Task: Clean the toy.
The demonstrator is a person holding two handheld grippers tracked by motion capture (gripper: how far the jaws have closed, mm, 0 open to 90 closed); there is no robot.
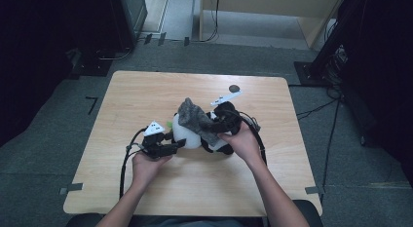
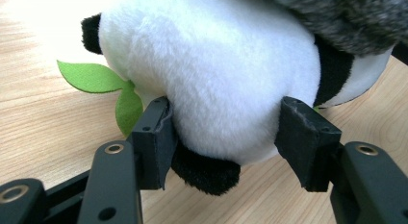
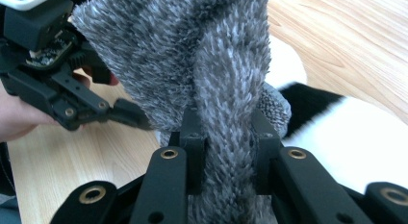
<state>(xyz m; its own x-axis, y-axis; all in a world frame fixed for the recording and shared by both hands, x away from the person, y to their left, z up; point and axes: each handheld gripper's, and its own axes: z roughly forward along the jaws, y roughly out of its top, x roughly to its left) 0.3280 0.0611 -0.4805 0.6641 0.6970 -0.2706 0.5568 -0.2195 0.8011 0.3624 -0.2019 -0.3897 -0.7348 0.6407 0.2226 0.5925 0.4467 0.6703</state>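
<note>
Holding a panda plush toy [image 1: 191, 134] steady near the middle of the wooden table [image 1: 146, 90], the left gripper [image 1: 176, 145] has its jaws on either side of the toy's white body; in the left gripper view both pads [image 2: 156, 132] press into the fur, so it is clamped on the plush, presumably to anchor it while the other hand works. The right gripper [image 1: 218, 125] is closed on a fold of a grey fuzzy cloth [image 1: 195, 117], pinched between its pads [image 3: 192, 137] in the right gripper view, with the rest of the cloth draped up and over the panda's back. Judgement: the cloth is being drawn across or wrapped around the toy, one claw bracing, one pulling. A green felt leaf [image 2: 103, 84] sticks out beside the panda's head, lying on the table. No containers in the scene; a small dark round object [image 1: 234, 88] sits toward the far edge, well apart from the work.
</note>
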